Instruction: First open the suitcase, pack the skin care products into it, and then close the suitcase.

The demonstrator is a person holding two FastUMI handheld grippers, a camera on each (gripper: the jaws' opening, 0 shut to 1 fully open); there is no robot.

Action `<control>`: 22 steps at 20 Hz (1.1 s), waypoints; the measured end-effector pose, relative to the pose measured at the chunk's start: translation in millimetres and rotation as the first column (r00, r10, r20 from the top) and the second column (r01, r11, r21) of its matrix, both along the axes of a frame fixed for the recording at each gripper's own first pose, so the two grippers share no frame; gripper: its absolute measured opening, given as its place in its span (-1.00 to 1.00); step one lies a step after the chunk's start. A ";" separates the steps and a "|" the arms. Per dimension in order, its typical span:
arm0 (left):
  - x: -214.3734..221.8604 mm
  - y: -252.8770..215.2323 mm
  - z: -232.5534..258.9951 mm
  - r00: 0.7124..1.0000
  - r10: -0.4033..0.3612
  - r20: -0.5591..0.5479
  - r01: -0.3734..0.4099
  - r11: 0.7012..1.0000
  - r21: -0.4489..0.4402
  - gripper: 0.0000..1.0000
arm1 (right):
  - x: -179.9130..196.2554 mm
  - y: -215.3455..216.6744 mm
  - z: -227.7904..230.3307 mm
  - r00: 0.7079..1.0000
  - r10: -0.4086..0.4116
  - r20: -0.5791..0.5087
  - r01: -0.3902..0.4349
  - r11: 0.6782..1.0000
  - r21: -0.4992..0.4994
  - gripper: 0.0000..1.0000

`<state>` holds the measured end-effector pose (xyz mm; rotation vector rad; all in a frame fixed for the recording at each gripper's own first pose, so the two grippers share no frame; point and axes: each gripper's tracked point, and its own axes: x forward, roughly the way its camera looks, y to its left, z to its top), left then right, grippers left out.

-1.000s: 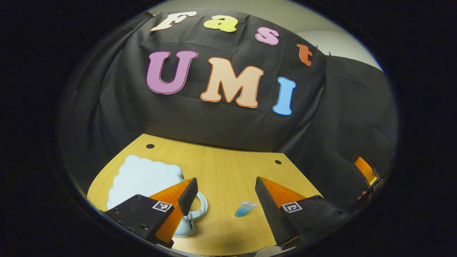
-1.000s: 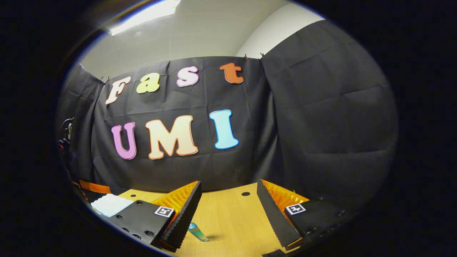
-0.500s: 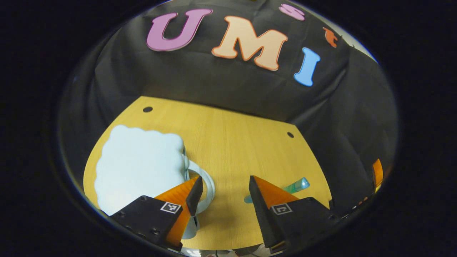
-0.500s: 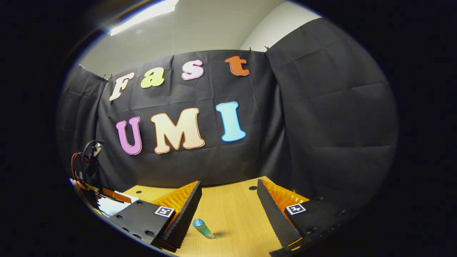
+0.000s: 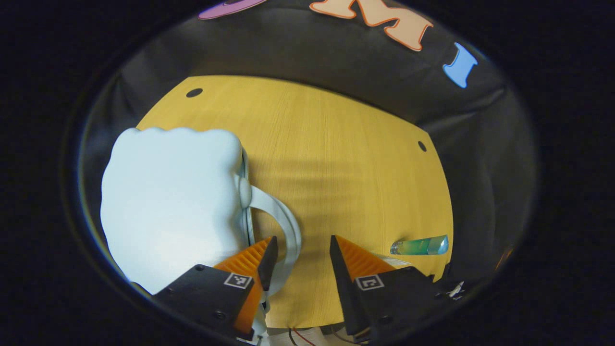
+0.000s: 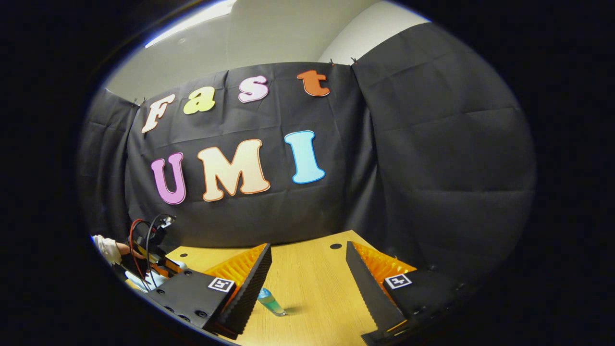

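A pale blue suitcase (image 5: 173, 202) with a scalloped outline lies shut on the wooden table (image 5: 346, 158), its looped handle (image 5: 283, 226) pointing right. My left gripper (image 5: 300, 259) hovers open just above that handle; its left finger (image 5: 266, 257) overlaps the loop. A blue-green tube of skin care product (image 5: 420, 246) lies on the table to the right. In the right gripper view, the same tube (image 6: 270, 302) lies beside the left finger (image 6: 250, 288) of my open right gripper (image 6: 307, 283), which hangs over the table with nothing between its fingers. The left gripper (image 6: 149, 245) with its cables shows far left.
Black cloth walls close off the table at the back and the right. Two small dark holes (image 5: 194, 92) (image 5: 422, 146) mark the table's far corners. A gloved hand (image 6: 109, 249) holds the left gripper. Bare tabletop lies between suitcase and tube.
The left gripper has tipped downward and come in over the suitcase handle, with its fingers somewhat narrower. The right gripper has barely shifted; the other gripper has moved into its view at the left.
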<state>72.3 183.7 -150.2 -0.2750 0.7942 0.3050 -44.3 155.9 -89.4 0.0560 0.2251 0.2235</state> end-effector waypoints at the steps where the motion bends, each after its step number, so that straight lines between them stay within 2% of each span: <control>1: 1.8 1.4 -5.9 1.000 0.012 -0.025 -0.012 1.000 -0.010 0.08 | -0.3 -3.2 0.9 1.000 -0.007 0.003 0.007 1.000 0.003 0.94; 2: 2.9 5.4 -10.1 0.999 0.023 -0.043 -0.023 1.000 -0.007 0.04 | -1.0 -6.3 1.2 1.000 -0.014 0.004 0.014 1.000 0.005 0.94; 3: 4.0 10.2 -13.2 0.998 0.033 -0.057 -0.033 0.999 0.004 0.14 | -0.3 -9.8 -0.7 1.000 -0.023 -0.001 0.023 1.000 0.006 0.94; 5: 6.4 19.1 -18.8 0.995 0.055 -0.080 -0.053 0.998 0.026 -0.16 | -1.5 -16.3 -3.6 0.999 -0.040 -0.012 0.040 0.999 0.012 0.94; 6: 7.8 21.6 -21.3 0.994 0.062 -0.089 -0.060 0.998 0.028 -0.09 | -1.7 -19.3 -3.4 0.999 -0.049 -0.016 0.049 0.999 0.017 0.94; 7: 9.8 21.8 -23.3 0.993 0.065 -0.095 -0.064 0.998 0.016 -0.34 | -1.8 -22.0 -4.2 0.998 -0.056 -0.019 0.056 0.998 0.022 0.94; 10: 14.3 24.0 -32.7 0.990 0.081 -0.120 -0.081 0.997 0.000 -0.42 | -2.4 -27.5 -6.0 0.997 -0.070 -0.033 0.071 0.997 0.030 0.94; 13: 16.3 29.1 -36.4 0.983 0.093 -0.158 -0.087 0.995 0.043 -0.67 | -3.5 -29.7 -8.5 0.997 -0.071 -0.037 0.072 0.997 0.021 0.94; 16: 17.0 29.4 -40.6 0.975 0.090 -0.203 -0.073 0.993 0.093 -0.67 | -4.2 -28.5 -10.2 0.997 -0.065 -0.041 0.066 0.998 0.022 0.94; 22: 22.0 29.4 -56.7 0.965 0.087 -0.249 -0.063 0.993 0.103 -0.62 | -7.7 -34.2 -14.3 0.997 -0.062 -0.048 0.062 0.998 -0.001 0.94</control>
